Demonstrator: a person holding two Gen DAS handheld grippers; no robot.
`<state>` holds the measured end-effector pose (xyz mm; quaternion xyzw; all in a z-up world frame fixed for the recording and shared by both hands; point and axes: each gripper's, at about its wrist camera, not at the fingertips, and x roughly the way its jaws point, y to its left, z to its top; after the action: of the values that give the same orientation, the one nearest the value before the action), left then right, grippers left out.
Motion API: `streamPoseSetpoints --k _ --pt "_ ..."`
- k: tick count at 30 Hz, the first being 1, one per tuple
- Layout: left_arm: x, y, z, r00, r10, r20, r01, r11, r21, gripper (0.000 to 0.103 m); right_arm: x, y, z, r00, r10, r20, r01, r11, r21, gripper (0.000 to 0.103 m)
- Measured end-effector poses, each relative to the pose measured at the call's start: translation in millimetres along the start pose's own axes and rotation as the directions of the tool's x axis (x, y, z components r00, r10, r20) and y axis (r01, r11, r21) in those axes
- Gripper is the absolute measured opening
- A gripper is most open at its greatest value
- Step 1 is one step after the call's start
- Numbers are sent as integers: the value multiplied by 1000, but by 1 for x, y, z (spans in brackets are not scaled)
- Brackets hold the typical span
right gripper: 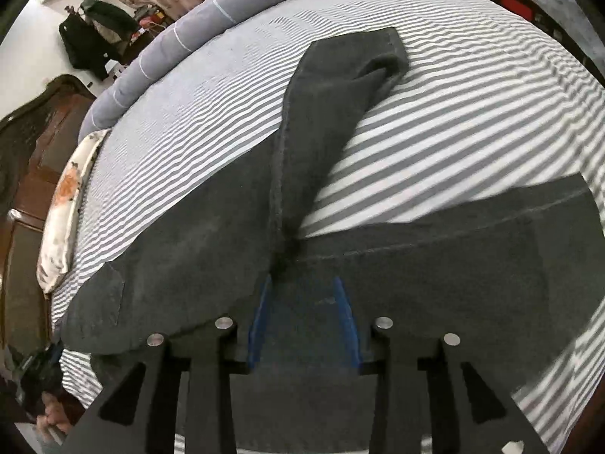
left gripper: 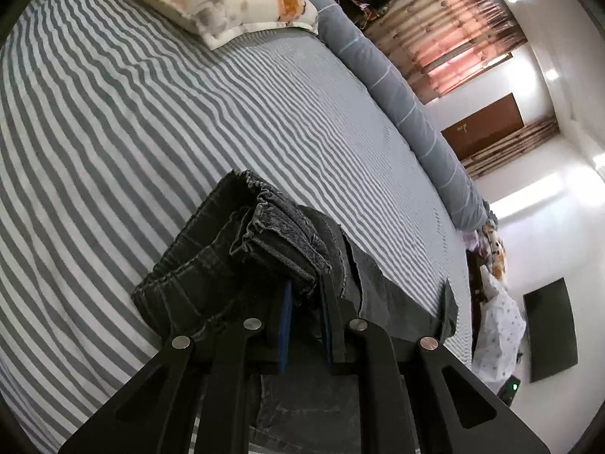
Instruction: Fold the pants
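Dark grey denim pants [right gripper: 234, 234] lie on the striped bed. In the left wrist view my left gripper [left gripper: 308, 283] is shut on the bunched waistband of the pants [left gripper: 264, 238], which folds over the blue-padded fingers. In the right wrist view my right gripper [right gripper: 302, 283] is open, its blue pads spread over the flat denim near the crotch seam. One leg [right gripper: 340, 90] runs away toward the far side of the bed, the other [right gripper: 491, 234] stretches to the right.
The bed has a grey-and-white striped sheet [left gripper: 151, 121]. A floral pillow [left gripper: 227, 0] lies at its head, and a long grey bolster [left gripper: 397, 90] runs along the far edge. Curtains [left gripper: 446, 30] and a wooden door [left gripper: 487, 125] stand beyond.
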<state>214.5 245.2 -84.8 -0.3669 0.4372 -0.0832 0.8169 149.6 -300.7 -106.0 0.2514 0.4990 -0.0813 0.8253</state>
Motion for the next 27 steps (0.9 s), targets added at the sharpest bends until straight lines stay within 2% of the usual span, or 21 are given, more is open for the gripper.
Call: streamPoseSetpoints --k 4,6,8,11,13,14,15,18,23,27 --pt "0 0 -5 1000 10 11 -10 1000 14 14 24 22 3 994 -108 33 110 992 -67 34" --pt "0 -1 -6 1000 12 14 -13 1000 21 14 39 35 7 981 -189 50 193 976 -101 34" --pt "0 -1 -6 1000 14 14 -15 1000 25 14 52 44 10 959 -275 71 282 952 -120 33" --pt "1 -1 -6 1000 11 12 -11 1000 24 14 70 52 16 911 -400 98 411 900 -143 33" --pt "2 0 -5 1000 14 8 -14 1000 26 14 79 52 20 885 -454 105 465 870 -163 24" --pt "3 1 -4 1000 16 4 -16 1000 24 14 80 50 21 882 -461 100 471 865 -172 6" --pt "3 2 -4 1000 18 2 -18 1000 22 14 80 46 22 885 -456 89 465 868 -174 4" --pt "5 4 -2 1000 17 -1 -17 1000 16 14 66 38 24 904 -419 83 427 885 -184 3" --pt "5 4 -1 1000 18 -1 -18 1000 25 14 23 39 18 902 -402 159 431 861 -269 3" --pt "1 3 3 1000 22 -2 -22 999 40 14 -11 39 6 906 -378 190 419 864 -279 3"
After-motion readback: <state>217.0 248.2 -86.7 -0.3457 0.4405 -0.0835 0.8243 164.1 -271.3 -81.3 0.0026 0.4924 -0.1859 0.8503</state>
